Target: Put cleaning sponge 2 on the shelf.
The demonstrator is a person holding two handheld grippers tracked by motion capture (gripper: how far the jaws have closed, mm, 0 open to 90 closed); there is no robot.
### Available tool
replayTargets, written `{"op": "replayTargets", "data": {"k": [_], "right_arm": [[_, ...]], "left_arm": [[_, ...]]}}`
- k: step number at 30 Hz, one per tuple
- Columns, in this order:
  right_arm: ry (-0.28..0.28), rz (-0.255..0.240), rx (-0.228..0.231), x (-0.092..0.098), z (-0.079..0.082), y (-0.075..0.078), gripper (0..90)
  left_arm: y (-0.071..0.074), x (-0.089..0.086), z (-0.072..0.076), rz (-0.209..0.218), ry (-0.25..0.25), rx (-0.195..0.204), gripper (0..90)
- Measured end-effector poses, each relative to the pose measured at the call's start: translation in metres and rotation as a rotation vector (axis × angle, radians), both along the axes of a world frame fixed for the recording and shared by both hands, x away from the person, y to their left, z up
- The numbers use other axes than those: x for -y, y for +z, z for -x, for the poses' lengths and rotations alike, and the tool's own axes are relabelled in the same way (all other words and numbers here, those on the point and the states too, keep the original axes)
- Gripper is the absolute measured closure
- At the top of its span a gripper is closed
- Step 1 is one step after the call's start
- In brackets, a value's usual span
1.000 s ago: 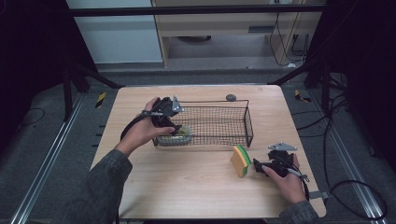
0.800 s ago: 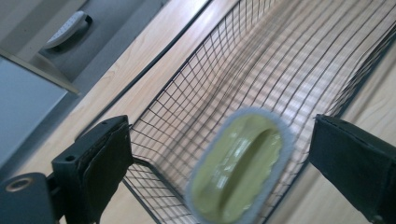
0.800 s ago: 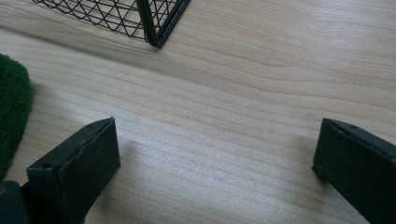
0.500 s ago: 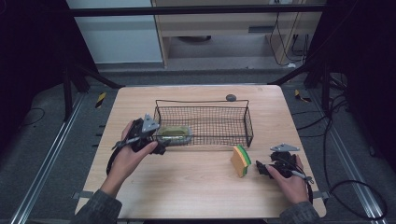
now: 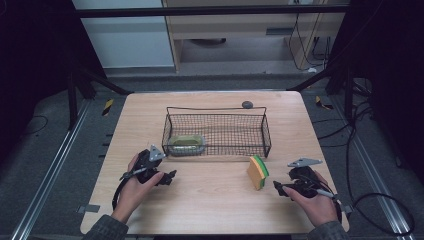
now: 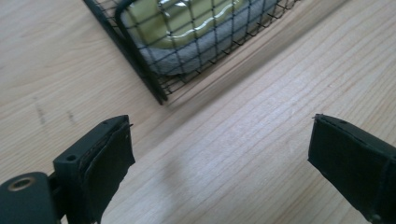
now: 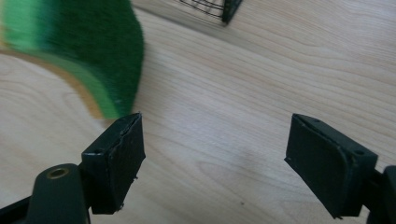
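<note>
A yellow and green sponge stands on edge on the wooden table in front of the wire basket. My right gripper lies just right of it, open; its jaws have just been closing with nothing between them. In the right gripper view the sponge's green face sits beyond the left jaw, outside the right gripper. A wrapped sponge lies in the basket's left end. My left gripper rests open on the table before that corner. The left gripper view has the left gripper over bare wood, with the wrapped sponge behind the mesh.
A small dark round object sits behind the basket's back rim. The basket's near right corner lies beyond the sponge. Bare tabletop stretches between my two hands. The table's front edge is close behind both wrists.
My left gripper has come away from the basket's left end, toward me and down to the table, with the wrapped sponge still in the basket. The right hand has shifted slightly beside the sponge.
</note>
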State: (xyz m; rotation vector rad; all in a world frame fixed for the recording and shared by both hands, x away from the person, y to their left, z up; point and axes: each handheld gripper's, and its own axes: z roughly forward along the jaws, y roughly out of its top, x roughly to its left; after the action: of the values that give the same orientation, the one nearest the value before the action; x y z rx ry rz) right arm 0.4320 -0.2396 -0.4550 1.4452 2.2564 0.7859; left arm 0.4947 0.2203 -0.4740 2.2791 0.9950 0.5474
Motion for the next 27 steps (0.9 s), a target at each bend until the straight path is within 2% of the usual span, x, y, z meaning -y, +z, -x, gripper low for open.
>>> {"op": "replayTargets", "data": {"k": [1, 3, 7, 10, 15, 17, 18, 20, 22, 25, 27], "right_arm": [[0.000, 0.000, 0.000, 0.000, 0.000, 0.000, 19.6], [0.010, 0.004, -0.009, -0.004, 0.000, 0.010, 19.4], [0.006, -0.003, -0.016, -0.005, 0.000, 0.018, 19.1], [0.011, 0.021, -0.035, -0.007, 0.004, 0.025, 17.5], [0.030, 0.015, -0.064, -0.014, 0.011, 0.029, 17.2], [0.053, 0.025, -0.061, -0.023, 0.015, 0.031, 19.2], [0.065, 0.025, -0.064, -0.027, 0.017, 0.032, 19.4], [0.084, 0.023, -0.064, -0.033, 0.020, 0.034, 19.4], [0.088, 0.024, -0.065, -0.036, 0.020, 0.035, 19.1], [0.100, 0.017, -0.080, -0.047, 0.019, 0.040, 16.1], [0.110, 0.051, -0.069, -0.055, 0.018, 0.042, 15.3]], "left_arm": [[0.000, 0.000, 0.000, 0.000, 0.000, 0.000, 5.7], [-0.003, 0.004, -0.005, 0.027, 0.016, -0.022, 5.4], [-0.005, 0.009, -0.007, 0.021, 0.017, -0.022, 4.9], [-0.010, 0.011, -0.004, 0.014, 0.006, -0.042, 4.5], [-0.017, 0.007, -0.001, 0.009, 0.007, -0.065, 4.3], [-0.018, 0.005, -0.003, 0.015, 0.008, -0.072, 4.7], [-0.021, 0.002, -0.005, 0.037, 0.010, -0.085, 4.5], [-0.024, -0.001, -0.005, 0.045, 0.011, -0.097, 3.8], [-0.025, -0.004, -0.005, 0.058, 0.012, -0.107, 3.6], [-0.026, -0.008, -0.005, 0.065, 0.017, -0.098, 3.2], [-0.027, -0.008, -0.006, 0.065, 0.011, -0.092, 1.9]]}}
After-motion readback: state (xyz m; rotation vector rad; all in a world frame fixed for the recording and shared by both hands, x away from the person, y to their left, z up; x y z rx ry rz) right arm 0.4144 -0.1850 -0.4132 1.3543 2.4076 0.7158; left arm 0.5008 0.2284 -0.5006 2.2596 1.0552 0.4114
